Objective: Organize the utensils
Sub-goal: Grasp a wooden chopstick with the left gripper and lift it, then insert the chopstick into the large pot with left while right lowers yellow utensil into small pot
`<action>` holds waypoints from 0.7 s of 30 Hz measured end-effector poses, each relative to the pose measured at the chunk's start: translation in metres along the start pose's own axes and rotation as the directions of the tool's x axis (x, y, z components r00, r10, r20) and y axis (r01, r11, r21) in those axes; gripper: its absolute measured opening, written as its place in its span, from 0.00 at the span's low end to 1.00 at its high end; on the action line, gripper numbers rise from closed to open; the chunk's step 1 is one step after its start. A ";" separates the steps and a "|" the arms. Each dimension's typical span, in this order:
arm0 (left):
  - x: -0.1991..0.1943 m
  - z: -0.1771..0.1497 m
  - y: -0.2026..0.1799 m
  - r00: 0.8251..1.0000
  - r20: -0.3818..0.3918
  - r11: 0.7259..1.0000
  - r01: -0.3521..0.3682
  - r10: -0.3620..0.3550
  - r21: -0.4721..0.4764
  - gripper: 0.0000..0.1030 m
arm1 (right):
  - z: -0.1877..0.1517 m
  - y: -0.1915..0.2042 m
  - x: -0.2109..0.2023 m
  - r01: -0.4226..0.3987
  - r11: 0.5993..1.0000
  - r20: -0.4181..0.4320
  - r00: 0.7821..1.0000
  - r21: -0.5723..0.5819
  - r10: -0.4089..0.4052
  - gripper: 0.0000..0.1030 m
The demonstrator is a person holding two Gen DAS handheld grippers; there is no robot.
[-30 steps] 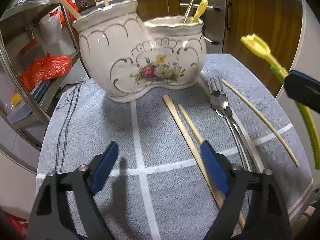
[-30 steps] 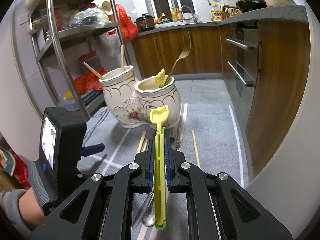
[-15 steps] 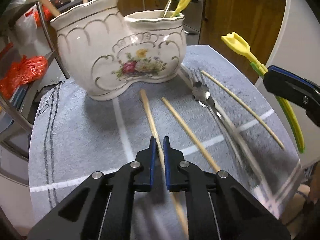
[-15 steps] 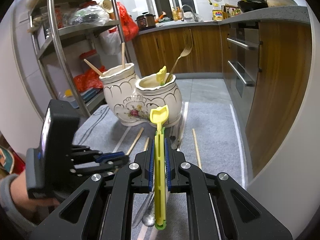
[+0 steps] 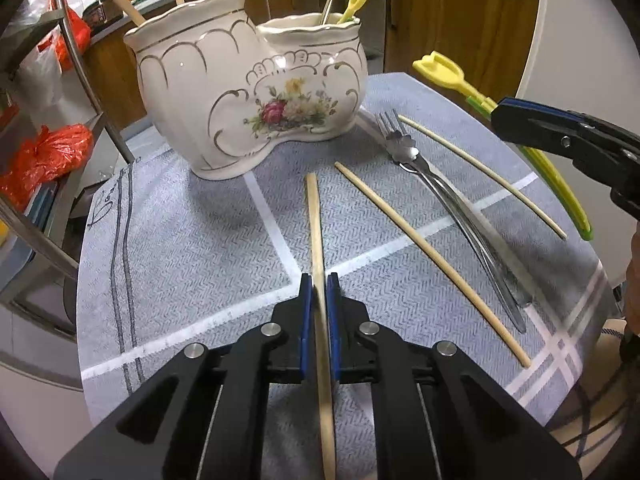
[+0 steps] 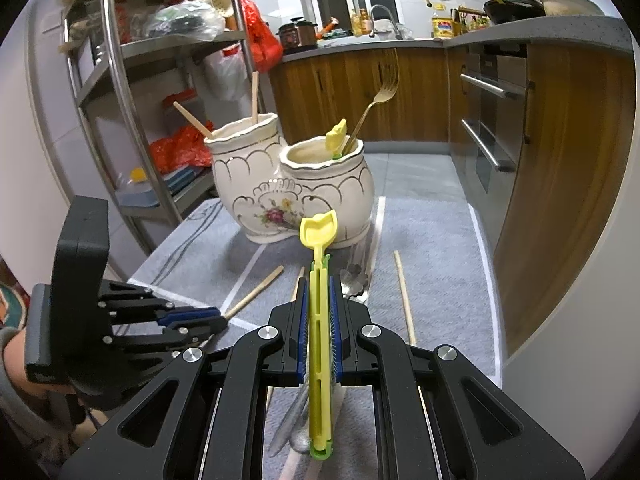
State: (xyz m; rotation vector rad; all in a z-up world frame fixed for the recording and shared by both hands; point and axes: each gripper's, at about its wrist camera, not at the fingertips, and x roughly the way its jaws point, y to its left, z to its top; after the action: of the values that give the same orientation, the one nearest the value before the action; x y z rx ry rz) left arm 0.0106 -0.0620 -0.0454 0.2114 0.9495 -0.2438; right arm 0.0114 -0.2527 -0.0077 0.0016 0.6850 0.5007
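Your left gripper [image 5: 318, 292] is pinched on one wooden chopstick [image 5: 316, 224], which runs forward between the blue pads toward the ceramic holder [image 5: 256, 92]. Your right gripper [image 6: 319, 312] is clamped on one yellow-green plastic utensil [image 6: 319, 240], its spade-shaped end pointing at the holder.

On the grey cloth [image 5: 180, 240] two more loose chopsticks lie flat: one [image 5: 424, 256] just right of the held one, another [image 5: 480, 176] further right. Between them lie metal utensils [image 5: 448, 200], one a fork with its tines toward the holder; how many pieces overlap there you cannot tell.

The holder has two joined compartments. The left one holds two chopsticks [image 6: 192, 120], the right one holds one gold fork [image 6: 376, 100] and one yellow plastic utensil [image 6: 336, 136].
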 end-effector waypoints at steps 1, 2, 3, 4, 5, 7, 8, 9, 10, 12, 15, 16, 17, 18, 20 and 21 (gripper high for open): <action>0.000 -0.001 0.000 1.000 0.009 1.000 0.002 -0.002 -0.003 0.08 | 0.000 0.000 0.000 0.001 1.000 0.004 1.000 0.001 -0.001 0.10; 0.000 -0.002 0.000 1.000 0.019 1.000 0.007 -0.007 -0.007 0.07 | 0.000 0.000 -0.001 0.002 1.000 0.010 1.000 0.001 -0.002 0.10; -0.001 -0.002 0.001 1.000 0.026 1.000 0.012 -0.012 -0.010 0.06 | 0.000 0.000 -0.001 0.003 1.000 0.018 1.000 0.002 -0.003 0.10; -0.002 -0.005 0.002 0.999 0.032 1.000 0.019 -0.019 -0.011 0.06 | 0.000 0.000 -0.002 0.004 1.000 0.027 1.000 0.003 -0.004 0.10; -0.004 -0.005 0.003 0.999 0.041 0.999 0.035 -0.035 -0.011 0.06 | 0.001 0.000 -0.003 0.004 1.000 0.038 0.999 0.004 -0.005 0.10; -0.013 -0.006 0.008 0.994 0.083 0.997 0.077 -0.077 -0.001 0.06 | 0.002 -0.002 -0.005 0.008 1.000 0.062 0.998 0.006 -0.008 0.10; -0.017 -0.007 0.010 0.992 0.102 0.997 0.080 -0.080 0.005 0.06 | 0.002 -0.003 -0.006 0.007 1.000 0.077 0.997 0.012 -0.008 0.10; -0.024 -0.008 0.013 0.987 0.134 0.996 0.084 -0.085 0.010 0.06 | 0.003 -0.004 -0.007 0.007 1.000 0.090 0.996 0.017 -0.008 0.10; -0.031 -0.010 0.016 0.980 0.173 0.995 0.096 -0.097 0.016 0.05 | 0.004 -0.005 -0.008 0.008 1.000 0.104 0.995 0.021 -0.010 0.10; -0.047 -0.014 0.023 0.961 0.255 0.995 0.097 -0.101 0.030 0.05 | 0.006 -0.005 -0.010 0.008 1.000 0.124 0.992 0.027 -0.011 0.10; -0.063 -0.019 0.033 0.930 0.349 0.993 0.110 -0.116 0.038 0.05 | 0.008 -0.003 -0.012 0.007 1.000 0.160 0.987 0.025 -0.011 0.10; -0.070 -0.021 0.038 0.916 0.383 0.993 0.114 -0.120 0.037 0.05 | 0.009 -0.002 -0.012 0.005 1.000 0.174 0.985 0.024 -0.009 0.10; -0.072 -0.019 0.041 0.907 0.403 0.992 0.118 -0.123 0.036 0.05 | 0.009 -0.001 -0.012 0.004 1.000 0.183 0.983 0.022 -0.007 0.10; -0.076 -0.019 0.044 0.897 0.424 0.992 0.124 -0.127 0.034 0.05 | 0.010 0.001 -0.012 0.004 1.000 0.198 0.980 0.017 -0.007 0.10; -0.083 -0.019 0.048 0.873 0.467 0.990 0.135 -0.137 0.038 0.05 | 0.012 0.004 -0.012 -0.006 1.000 0.223 0.975 0.013 0.003 0.10; -0.087 -0.020 0.051 0.863 0.486 0.990 0.134 -0.137 0.041 0.05 | 0.013 0.005 -0.013 -0.008 1.000 0.232 0.973 0.010 0.005 0.10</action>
State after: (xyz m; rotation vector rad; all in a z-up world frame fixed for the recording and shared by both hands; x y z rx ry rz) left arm -0.0379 0.0017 0.0185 0.0794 0.4578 -0.4087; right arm 0.0086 -0.2518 0.0107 0.0717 0.4582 0.4942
